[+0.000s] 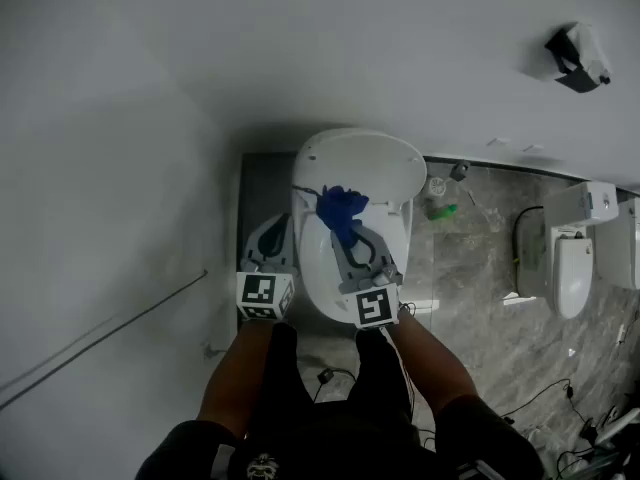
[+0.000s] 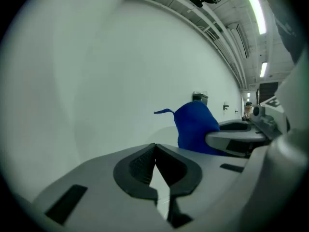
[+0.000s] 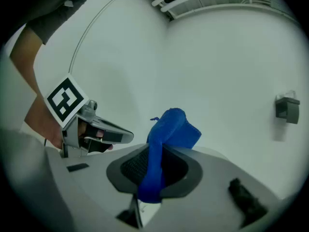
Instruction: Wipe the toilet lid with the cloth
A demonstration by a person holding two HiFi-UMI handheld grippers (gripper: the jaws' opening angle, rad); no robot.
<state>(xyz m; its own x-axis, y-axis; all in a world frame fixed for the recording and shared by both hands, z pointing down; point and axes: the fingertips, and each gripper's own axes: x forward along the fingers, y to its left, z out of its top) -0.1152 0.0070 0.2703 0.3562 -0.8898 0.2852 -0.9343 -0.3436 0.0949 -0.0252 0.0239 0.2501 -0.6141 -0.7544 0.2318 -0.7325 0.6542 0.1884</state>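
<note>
At about 8 o'clock of the toilet bowl (image 1: 322, 273), the left gripper (image 2: 155, 152) is hanging beside the rim with its jaws pressed together on nothing. At the middle, the right gripper (image 3: 153, 172) is clamping its jaws tight on the lower fold of the blue cloth (image 1: 338, 206), which is bunching up at 12 o'clock from the jaws, over the bowl and just below the raised toilet lid (image 1: 360, 160); whether cloth and lid are touching I cannot tell. At 3 o'clock of the lid, a green bottle (image 1: 443, 211) is lying on the floor, with a second toilet (image 1: 572, 273) standing farther right.
</note>
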